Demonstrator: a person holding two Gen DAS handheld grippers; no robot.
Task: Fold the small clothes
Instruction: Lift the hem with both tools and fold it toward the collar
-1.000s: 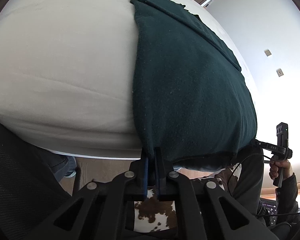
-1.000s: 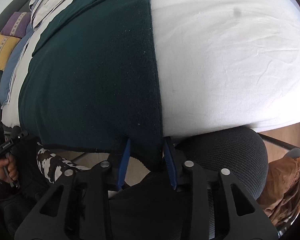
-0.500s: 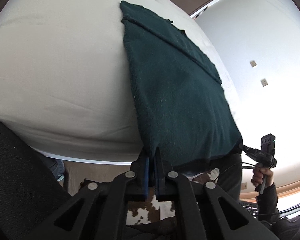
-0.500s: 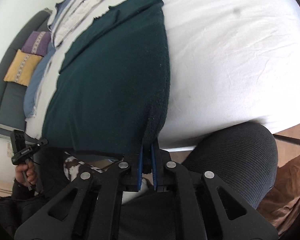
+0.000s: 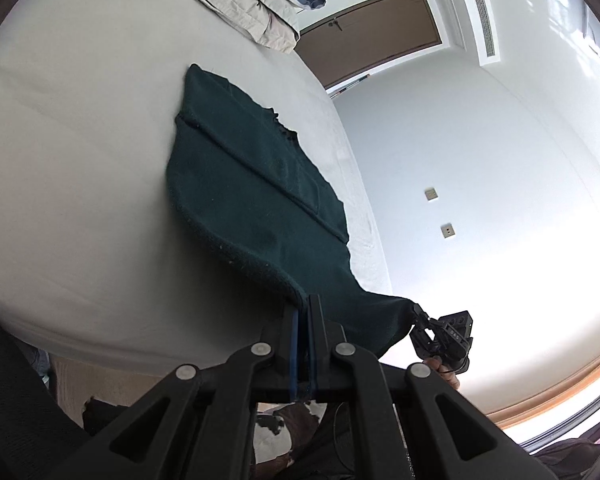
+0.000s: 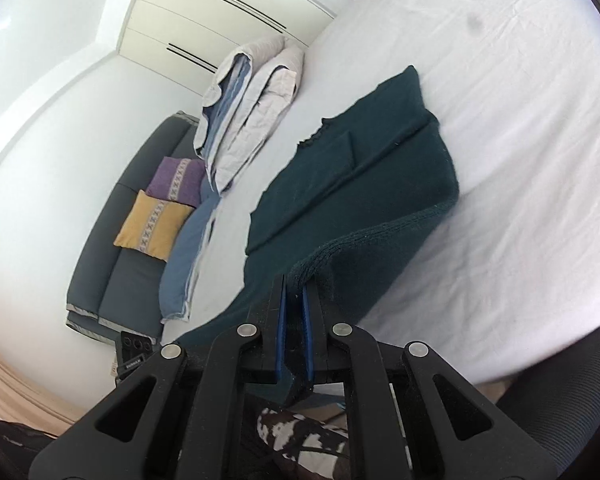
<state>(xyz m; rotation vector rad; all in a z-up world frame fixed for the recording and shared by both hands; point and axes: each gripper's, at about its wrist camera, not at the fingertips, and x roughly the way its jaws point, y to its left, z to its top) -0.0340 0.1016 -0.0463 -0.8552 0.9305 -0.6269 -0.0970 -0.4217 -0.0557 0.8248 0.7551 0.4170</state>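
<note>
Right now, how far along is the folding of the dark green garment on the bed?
Early. Done: the dark green garment lies spread on the white bed, one strip at its far end already turned over. In hand: the left hand-held gripper and right hand-held gripper each pinch a near corner, the hem lifted. Left: carry that hem to the far end, then fold smaller.

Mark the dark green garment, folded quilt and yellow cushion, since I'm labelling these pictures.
dark green garment [image 6: 356, 184]: right wrist view, flat middle of the cloth.
folded quilt [image 6: 256, 92]: right wrist view, pale outer layer.
yellow cushion [image 6: 154, 226]: right wrist view, centre of its face.
</note>
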